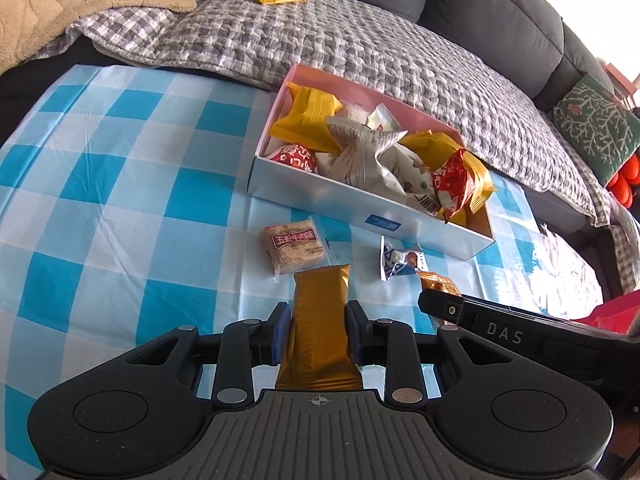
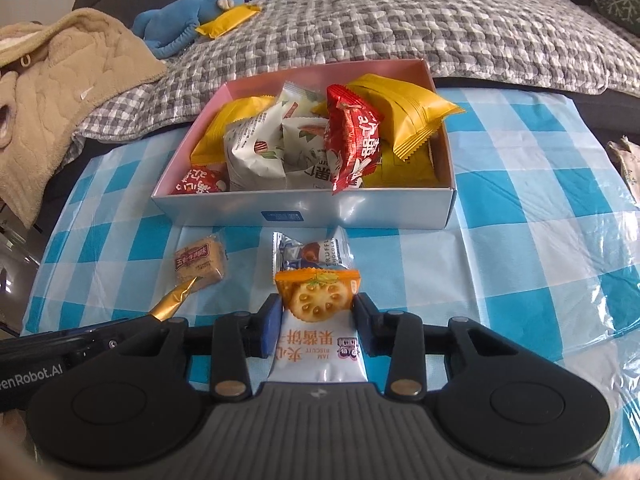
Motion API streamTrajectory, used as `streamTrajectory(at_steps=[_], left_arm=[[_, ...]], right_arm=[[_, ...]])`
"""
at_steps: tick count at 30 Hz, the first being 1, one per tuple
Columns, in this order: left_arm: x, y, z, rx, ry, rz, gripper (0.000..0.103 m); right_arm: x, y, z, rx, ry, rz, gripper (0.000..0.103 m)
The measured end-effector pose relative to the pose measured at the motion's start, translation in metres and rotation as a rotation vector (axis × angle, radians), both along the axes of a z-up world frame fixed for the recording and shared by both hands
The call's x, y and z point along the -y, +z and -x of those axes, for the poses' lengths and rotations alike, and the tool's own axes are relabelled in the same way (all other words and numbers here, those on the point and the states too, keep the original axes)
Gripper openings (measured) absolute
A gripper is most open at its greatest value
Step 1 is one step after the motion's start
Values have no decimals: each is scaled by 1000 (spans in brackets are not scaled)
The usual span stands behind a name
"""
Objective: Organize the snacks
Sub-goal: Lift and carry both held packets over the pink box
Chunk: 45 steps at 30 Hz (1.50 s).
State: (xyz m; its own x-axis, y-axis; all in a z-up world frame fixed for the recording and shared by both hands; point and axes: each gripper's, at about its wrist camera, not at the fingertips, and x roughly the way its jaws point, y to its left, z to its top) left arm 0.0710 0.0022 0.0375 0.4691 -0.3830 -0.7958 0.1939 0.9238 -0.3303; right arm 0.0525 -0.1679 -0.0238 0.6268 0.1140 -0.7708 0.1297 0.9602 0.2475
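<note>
My left gripper (image 1: 319,312) is shut on a gold-wrapped bar (image 1: 320,320) that points toward the snack box (image 1: 340,200). Between the pads of my right gripper (image 2: 318,310) sits a jam biscuit packet (image 2: 318,320), white with an orange top, and the gripper is shut on it. The box (image 2: 304,208), pale blue outside and pink inside, holds several yellow, white and red packets. On the checked cloth in front of it lie a beef-flavour cracker packet (image 1: 294,246) (image 2: 200,266) and a blue-white truffle chocolate packet (image 1: 396,262) (image 2: 310,254). The gold bar's tip (image 2: 176,300) shows at the left of the right wrist view.
A blue-and-white checked cloth (image 1: 120,200) covers the table. Behind it runs a sofa with a grey checked quilt (image 2: 400,28), a beige blanket (image 2: 60,92), a blue plush toy (image 2: 188,16) and a yellow packet (image 2: 228,20). A green cushion (image 1: 596,128) lies far right.
</note>
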Motion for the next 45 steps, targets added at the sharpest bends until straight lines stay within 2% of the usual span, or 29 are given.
streamTrajectory(at_steps=[16,30,37,45], left_arm=[[-7,15,-2,26,14,43,27],[-27,33,-5,47,48,122,27],[-32,32,-8,50,62,117,27],[-24,34,-5,73,43,113,27]], right_arm=[[5,17,7,70,15,-45,36],[5,19,13,92,29,-58,36],[5,27,13,131,37,-80,36],[11,27,14,133,21,-86,36]])
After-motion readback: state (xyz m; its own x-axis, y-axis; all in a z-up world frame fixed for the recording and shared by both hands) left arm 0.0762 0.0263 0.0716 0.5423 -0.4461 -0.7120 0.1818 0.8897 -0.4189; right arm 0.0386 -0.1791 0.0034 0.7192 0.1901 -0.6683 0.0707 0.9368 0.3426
